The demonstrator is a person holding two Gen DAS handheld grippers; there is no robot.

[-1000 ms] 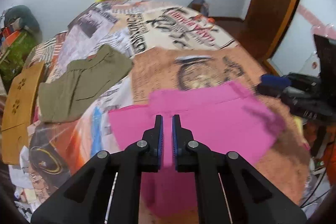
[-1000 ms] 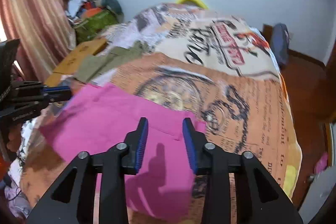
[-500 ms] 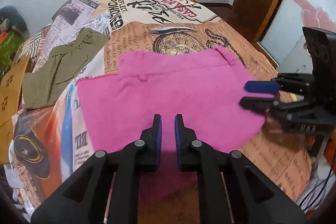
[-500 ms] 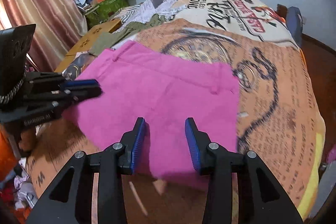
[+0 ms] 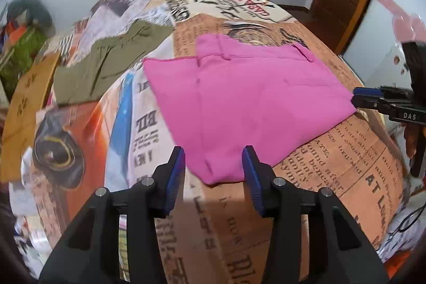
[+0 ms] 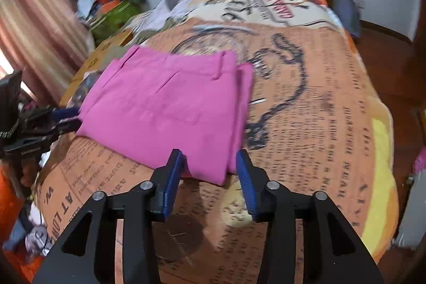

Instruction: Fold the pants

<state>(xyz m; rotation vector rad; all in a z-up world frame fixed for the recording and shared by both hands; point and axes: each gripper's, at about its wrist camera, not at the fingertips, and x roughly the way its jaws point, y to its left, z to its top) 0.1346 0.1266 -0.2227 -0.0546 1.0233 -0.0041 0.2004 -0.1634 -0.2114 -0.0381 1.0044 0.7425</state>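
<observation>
Currently the pink pants (image 5: pixel 247 95) are laid flat on the bed (image 5: pixel 332 159), over its newspaper-print cover, already doubled into a compact panel with the waistband and belt loops at the far edge. A release step is judged to be in hand: a fold appears to have just been set down.

Left tool (image 5: pixel 214 164): jaws opening, nothing gripped. The near corner of the pants is seen between the blue pads, but no pad is pressed on the cloth.

Right tool (image 6: pixel 210 168): jaws also opening, more slowly, nothing clamped. The near right corner of the pants lies between its pads, untouched as far as can be told. In the left wrist view this tool is seen at the right-hand corner of the panel; whether cloth is touched there cannot be told.

A second garment, the olive pants (image 5: pixel 106 63), is left unfolded further up the bed, well apart from the pink ones.

Next move, as judged: both tools to be drawn clear of the near edge without the fabric being dragged. Then either the near edge is re-gripped at both corners and carried over to the waistband for one more fold, or the panel is smoothed. Thin layered cloth, so both layers must be caught together and the corners lifted evenly, otherwise the fold will skew.
</observation>
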